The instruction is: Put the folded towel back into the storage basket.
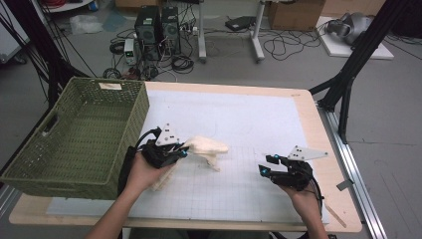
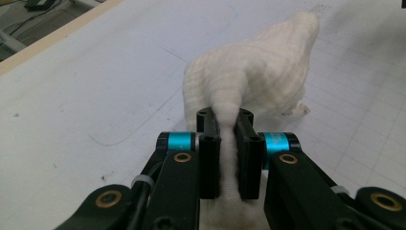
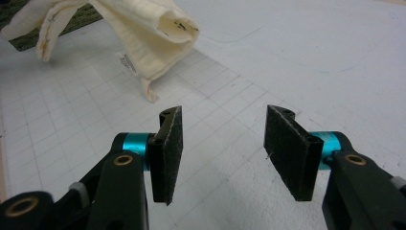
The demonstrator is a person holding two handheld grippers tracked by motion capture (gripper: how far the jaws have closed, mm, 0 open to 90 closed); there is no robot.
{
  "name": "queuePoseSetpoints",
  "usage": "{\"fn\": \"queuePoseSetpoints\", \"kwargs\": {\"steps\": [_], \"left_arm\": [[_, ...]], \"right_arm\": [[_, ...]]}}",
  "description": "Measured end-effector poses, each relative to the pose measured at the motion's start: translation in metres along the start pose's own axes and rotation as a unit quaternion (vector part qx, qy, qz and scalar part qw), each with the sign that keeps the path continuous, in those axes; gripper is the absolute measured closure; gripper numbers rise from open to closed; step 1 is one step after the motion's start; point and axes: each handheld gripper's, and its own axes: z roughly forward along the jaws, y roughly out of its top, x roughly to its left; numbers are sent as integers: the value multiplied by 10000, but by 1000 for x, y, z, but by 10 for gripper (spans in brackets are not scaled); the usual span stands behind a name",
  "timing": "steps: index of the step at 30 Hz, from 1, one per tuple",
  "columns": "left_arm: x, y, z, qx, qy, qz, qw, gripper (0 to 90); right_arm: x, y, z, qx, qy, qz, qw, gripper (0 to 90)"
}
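No legible text anywhere. Cream ribbed knit cloth [image 3: 143, 33] has a small printed care tag [image 3: 127, 62] in the right gripper view; characters too small and blurred to read. Dark marks inside its open cuff, not decipherable. Pale label [image 1: 110, 85] on the rim of the green woven basket [image 1: 74, 144]: looks blank at this resolution. White gridded mat [image 1: 239, 149] on the bench carries ruled lines, no readable numbers. Black boxes [image 1: 158, 27] on the floor: no brand can be made out.
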Motion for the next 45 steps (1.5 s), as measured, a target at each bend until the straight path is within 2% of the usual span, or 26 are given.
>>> {"fn": "queuePoseSetpoints", "kwargs": {"steps": [7, 19, 23, 34, 38, 43, 45], "left_arm": [[3, 1, -6, -30, 52, -10, 10000, 820], [7, 2, -15, -104, 43, -36, 9999, 820], [8, 2, -17, -120, 42, -36, 9999, 820], [9, 3, -23, -271, -57, -47, 9996, 819], [10, 4, -26, -331, -174, -22, 9993, 819], [12, 7, -34, -500, -501, 28, 9975, 819], [13, 8, -38, -507, -556, 85, 9971, 819]], "right_arm": [[-1, -1, 0, -39, 18, 52, 10000, 421], [-2, -4, 0, -34, -103, 152, 9998, 298], [-3, -4, 0, -46, -119, 108, 9999, 277], [-3, -5, 1, -43, -200, 110, 9997, 210], [-3, -5, 1, -35, -234, 104, 9997, 188], [-2, -6, 1, -40, -273, 54, 9996, 172], [-2, -5, 0, -35, -282, 54, 9996, 169]]}}
